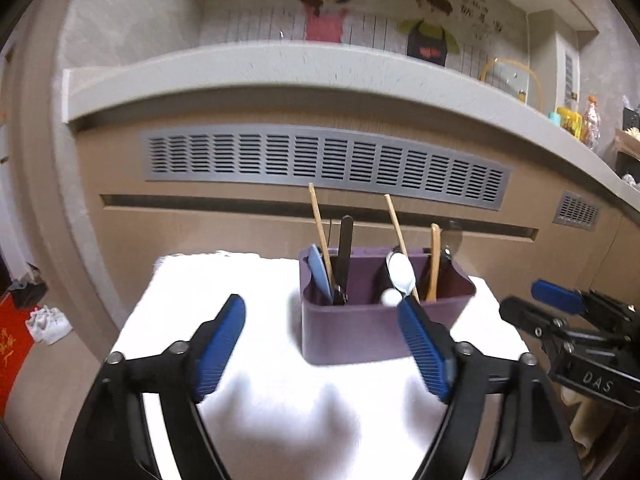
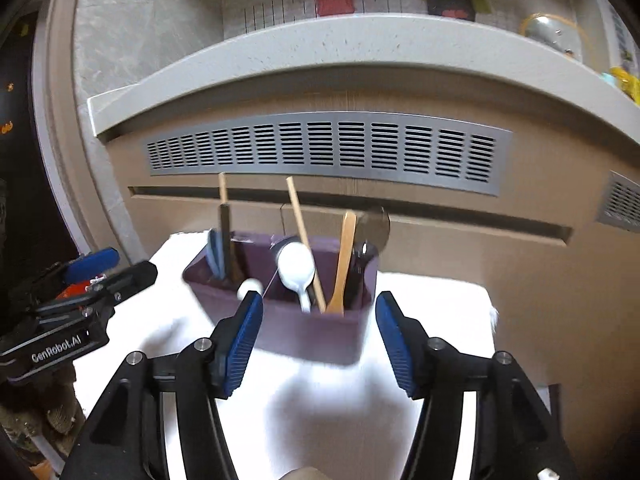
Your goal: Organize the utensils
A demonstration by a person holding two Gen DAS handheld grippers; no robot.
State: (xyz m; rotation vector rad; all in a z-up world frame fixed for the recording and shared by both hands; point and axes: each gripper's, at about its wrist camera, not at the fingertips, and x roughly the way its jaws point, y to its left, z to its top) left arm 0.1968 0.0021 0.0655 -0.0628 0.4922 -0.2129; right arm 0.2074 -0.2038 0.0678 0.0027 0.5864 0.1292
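We hold our left gripper [image 1: 320, 344] over the white table [image 1: 260, 400] with its jaws spread wide and nothing between them. Our right gripper [image 2: 320, 336] hangs just in front of the purple holder [image 2: 288, 320], jaws released and empty too. The holder stands on the table near its far edge, upright, with chopsticks [image 1: 320, 232], a white spoon [image 2: 296, 268], a wooden spoon [image 2: 344, 260] and dark utensils [image 1: 344, 256] standing in its compartments.
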